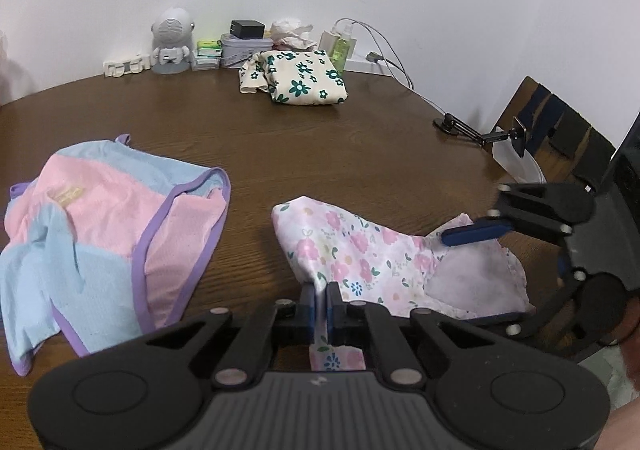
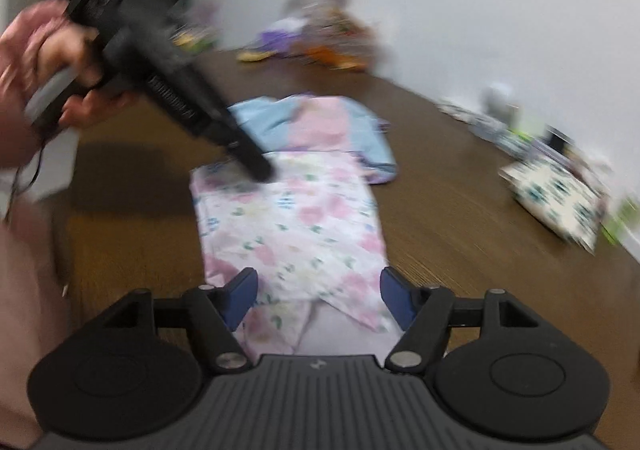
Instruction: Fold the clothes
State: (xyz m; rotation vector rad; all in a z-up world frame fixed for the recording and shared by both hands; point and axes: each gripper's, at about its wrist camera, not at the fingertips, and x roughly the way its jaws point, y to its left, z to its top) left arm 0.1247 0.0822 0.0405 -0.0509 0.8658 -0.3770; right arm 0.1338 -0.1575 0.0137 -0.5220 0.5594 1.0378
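The left wrist view is sharp and shows the far edge of the tabletop [image 1: 280,137] against the wall, with a folded cream cloth with dark green flowers [image 1: 304,77], a small grey speaker figure [image 1: 172,41], a tin box [image 1: 240,49] and a green bottle [image 1: 343,47] along it; a phone holder arm [image 1: 480,131] stands at the right edge; the right wrist view is blurred, shows these things only as smears, but does show the person's hand [image 2: 68,77] clasped round the handle of the left hand-held gripper [image 2: 262,171], which the other view does not; the left hand-held gripper [image 1: 320,304] is clenched on a corner of the pink floral garment [image 1: 352,254], the cloth pinched between its blue pads and drawn up into a fold; the right hand-held gripper [image 1: 476,276] stands released, its jaws apart on either side of the garment's other end, one blue finger [image 1: 472,232] lying over the cloth; in the right wrist view the right hand-held gripper [image 2: 318,296] has the floral garment [image 2: 292,221] between its spread fingers, not pressed by the pads; the garment lies near the front edge of the tabletop, stretched between the two; a pink, blue and purple garment [image 1: 104,246] lies crumpled toward the left edge, just beside the floral one
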